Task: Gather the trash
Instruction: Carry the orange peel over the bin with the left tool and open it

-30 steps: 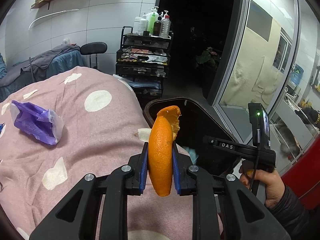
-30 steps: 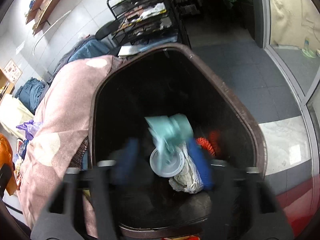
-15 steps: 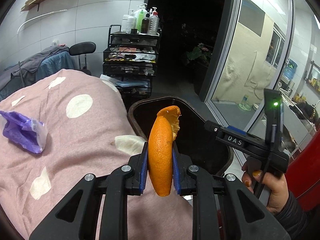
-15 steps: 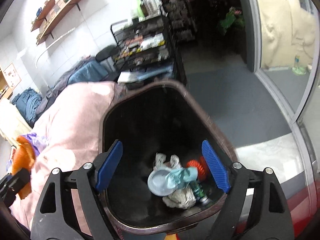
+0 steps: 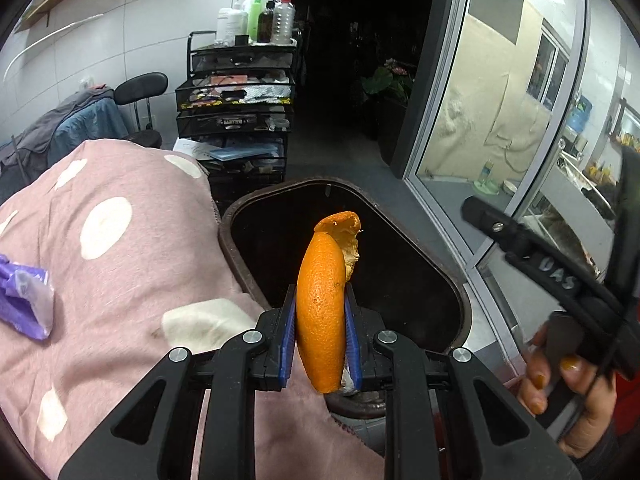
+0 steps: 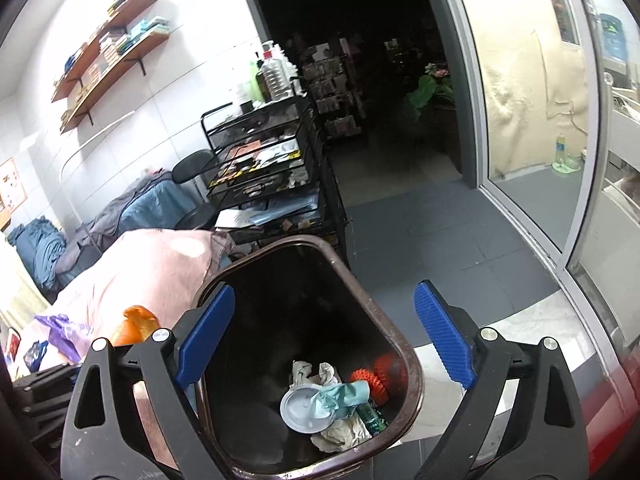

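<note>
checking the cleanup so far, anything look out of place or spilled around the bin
Nothing is spilled around the trash bin. One stray remains: a purple wrapper lying on the pink spotted blanket, not binned. The orange peel is clamped in the left gripper; the right gripper is open and empty.

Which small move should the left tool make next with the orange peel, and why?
Probably carry it slightly forward over the trash bin and open. The left tool is shut on the orange peel right at the near rim; the right tool is open and empty.
</note>
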The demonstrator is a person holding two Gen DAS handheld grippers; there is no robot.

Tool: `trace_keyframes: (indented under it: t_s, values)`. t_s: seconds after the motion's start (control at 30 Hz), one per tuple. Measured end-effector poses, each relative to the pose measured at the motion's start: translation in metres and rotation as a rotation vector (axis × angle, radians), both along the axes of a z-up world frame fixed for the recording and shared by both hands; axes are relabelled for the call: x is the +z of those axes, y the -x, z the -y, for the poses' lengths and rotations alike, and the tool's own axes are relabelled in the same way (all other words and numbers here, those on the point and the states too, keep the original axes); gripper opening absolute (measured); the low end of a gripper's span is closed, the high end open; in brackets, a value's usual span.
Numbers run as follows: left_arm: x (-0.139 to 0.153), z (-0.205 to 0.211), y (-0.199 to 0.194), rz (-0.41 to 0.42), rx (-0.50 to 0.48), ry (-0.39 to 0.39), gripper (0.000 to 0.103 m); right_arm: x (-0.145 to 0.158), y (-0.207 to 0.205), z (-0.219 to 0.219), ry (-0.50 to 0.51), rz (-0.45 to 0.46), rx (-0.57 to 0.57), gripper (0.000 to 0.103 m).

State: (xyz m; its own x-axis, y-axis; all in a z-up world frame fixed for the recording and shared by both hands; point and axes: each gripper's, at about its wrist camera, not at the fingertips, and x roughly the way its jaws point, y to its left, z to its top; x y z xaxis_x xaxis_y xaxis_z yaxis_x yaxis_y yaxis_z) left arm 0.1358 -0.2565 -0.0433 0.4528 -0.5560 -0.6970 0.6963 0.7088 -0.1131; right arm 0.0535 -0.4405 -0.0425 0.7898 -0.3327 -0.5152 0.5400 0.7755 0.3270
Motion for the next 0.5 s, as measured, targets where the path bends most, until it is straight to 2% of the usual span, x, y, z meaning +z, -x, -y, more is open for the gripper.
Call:
trace_keyframes:
  t_s: [0.5]
  values:
    - [-0.015, 0.037, -0.015, -0.045, -0.04, -0.075, 0.022, 0.002, 0.012, 0.02, -0.024, 0.008, -0.071, 0.092]
